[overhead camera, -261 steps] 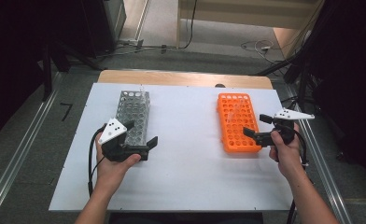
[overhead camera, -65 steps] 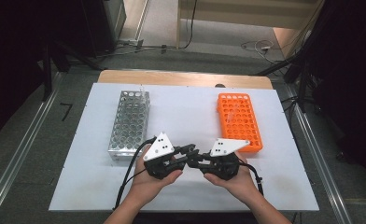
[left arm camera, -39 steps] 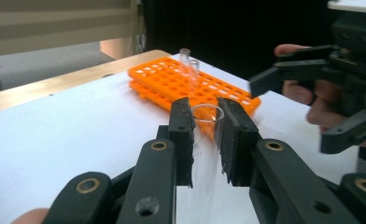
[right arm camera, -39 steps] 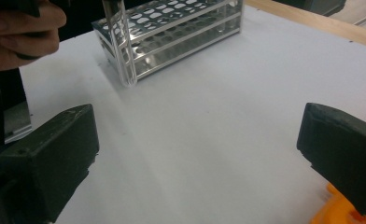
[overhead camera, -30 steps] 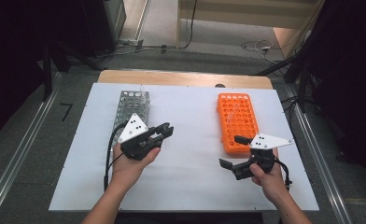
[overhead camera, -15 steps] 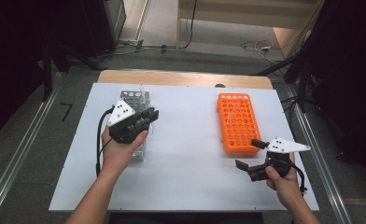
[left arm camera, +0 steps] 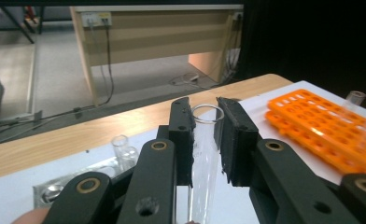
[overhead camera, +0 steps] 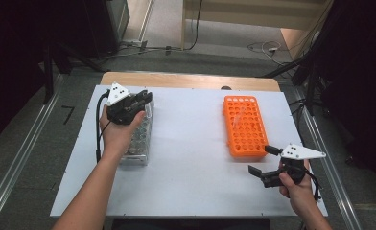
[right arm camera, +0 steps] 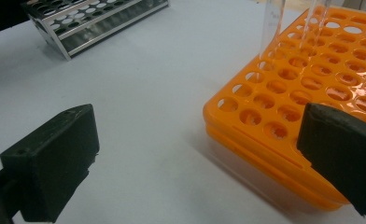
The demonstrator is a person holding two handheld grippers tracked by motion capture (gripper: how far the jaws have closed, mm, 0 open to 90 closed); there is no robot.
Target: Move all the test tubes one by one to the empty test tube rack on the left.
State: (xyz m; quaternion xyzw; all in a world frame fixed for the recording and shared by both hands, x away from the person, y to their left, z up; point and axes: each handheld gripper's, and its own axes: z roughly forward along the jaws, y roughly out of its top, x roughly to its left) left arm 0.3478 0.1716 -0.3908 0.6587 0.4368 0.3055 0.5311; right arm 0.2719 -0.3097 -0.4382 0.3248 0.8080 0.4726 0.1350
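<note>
My left gripper [overhead camera: 137, 100] hovers over the far end of the metal tube rack [overhead camera: 137, 143] at the left of the white table. In the left gripper view its jaws [left arm camera: 204, 116] are shut on a clear glass test tube [left arm camera: 203, 158], held upright by its upper part. My right gripper [overhead camera: 260, 159] stands open just off the near right corner of the orange tube rack [overhead camera: 243, 124]. Nothing lies between its fingers [right arm camera: 197, 158]. The orange rack [right arm camera: 312, 84] holds two glass tubes [right arm camera: 270, 23] near its far end.
The white table top [overhead camera: 191, 158] lies bare between the two racks. A wooden desk edge [overhead camera: 186, 80] runs along the back. Another tube [left arm camera: 120, 147] stands in the metal rack [left arm camera: 55, 191] below the left gripper. Floor rails flank the table.
The left hand has swung from the table's middle to the left and away, over the metal rack. The right hand has drifted right and toward the near edge, its jaws staying open.
</note>
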